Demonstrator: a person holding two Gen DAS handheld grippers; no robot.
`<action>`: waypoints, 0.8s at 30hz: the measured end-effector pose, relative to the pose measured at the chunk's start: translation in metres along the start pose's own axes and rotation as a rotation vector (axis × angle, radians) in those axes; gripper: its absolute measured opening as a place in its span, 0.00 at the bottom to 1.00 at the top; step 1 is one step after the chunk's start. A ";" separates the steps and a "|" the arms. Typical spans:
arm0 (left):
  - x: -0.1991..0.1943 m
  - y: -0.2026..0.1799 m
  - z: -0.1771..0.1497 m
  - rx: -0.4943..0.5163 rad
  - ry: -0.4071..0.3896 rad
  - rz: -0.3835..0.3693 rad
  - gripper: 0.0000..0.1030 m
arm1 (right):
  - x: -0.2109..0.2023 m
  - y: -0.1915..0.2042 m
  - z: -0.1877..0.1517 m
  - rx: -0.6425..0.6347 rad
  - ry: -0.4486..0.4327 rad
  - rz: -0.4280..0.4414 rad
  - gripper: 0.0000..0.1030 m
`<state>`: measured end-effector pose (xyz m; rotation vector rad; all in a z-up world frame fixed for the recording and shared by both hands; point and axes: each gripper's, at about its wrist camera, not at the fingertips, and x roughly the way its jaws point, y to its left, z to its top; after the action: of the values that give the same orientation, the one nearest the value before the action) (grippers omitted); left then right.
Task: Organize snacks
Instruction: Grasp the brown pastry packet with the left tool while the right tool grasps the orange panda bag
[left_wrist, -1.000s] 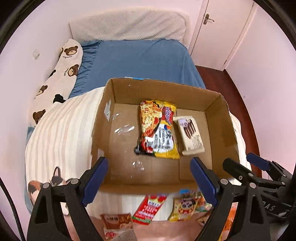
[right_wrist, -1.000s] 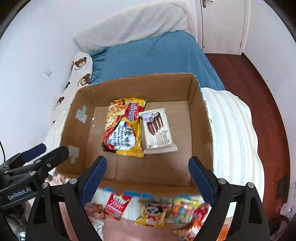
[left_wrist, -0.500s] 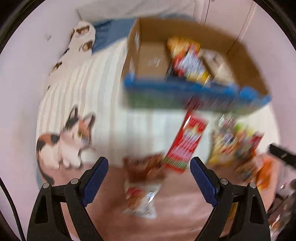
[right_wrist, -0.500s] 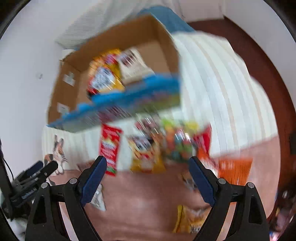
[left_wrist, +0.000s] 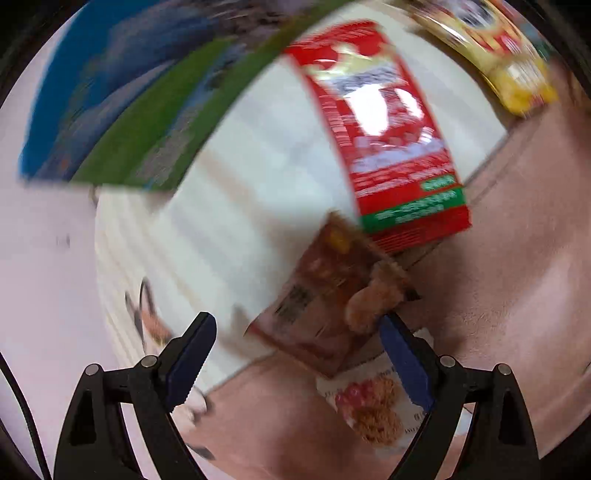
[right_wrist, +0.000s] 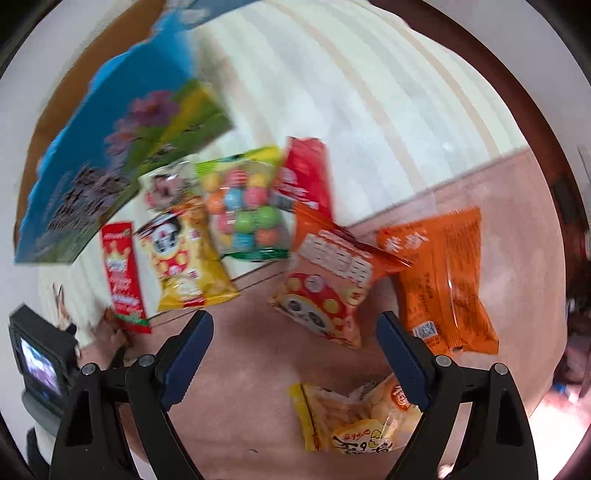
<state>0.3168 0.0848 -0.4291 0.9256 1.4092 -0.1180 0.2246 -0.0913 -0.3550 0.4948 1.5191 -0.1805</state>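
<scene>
Both tools hang open and empty above snacks strewn on the bed. The left tool (left_wrist: 297, 356) is over a brown foil packet (left_wrist: 328, 295) just below a red packet (left_wrist: 384, 122). The right tool (right_wrist: 295, 350) is over a red-and-orange spotted packet (right_wrist: 325, 291), beside an orange pouch (right_wrist: 443, 273).

My left gripper (left_wrist: 295, 354) hangs with its jaws spread wide over a brown snack packet (left_wrist: 332, 295), whose lower edge overlaps a white packet (left_wrist: 373, 410). A red packet (left_wrist: 380, 122) lies just beyond, touching the brown one, with a yellow packet (left_wrist: 491, 40) further off (all blurred).
</scene>
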 end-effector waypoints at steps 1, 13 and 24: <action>0.001 -0.003 0.001 0.016 -0.004 0.004 0.87 | 0.005 -0.005 0.002 0.041 0.010 0.015 0.89; 0.052 0.106 -0.047 -0.876 0.150 -0.589 0.59 | 0.048 -0.003 0.013 -0.019 0.009 -0.067 0.53; 0.047 0.080 -0.047 -0.704 0.154 -0.497 0.63 | 0.077 0.065 -0.018 -0.349 0.137 -0.102 0.63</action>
<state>0.3361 0.1869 -0.4263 -0.0032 1.6391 0.0810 0.2405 -0.0111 -0.4175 0.1542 1.6689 0.0419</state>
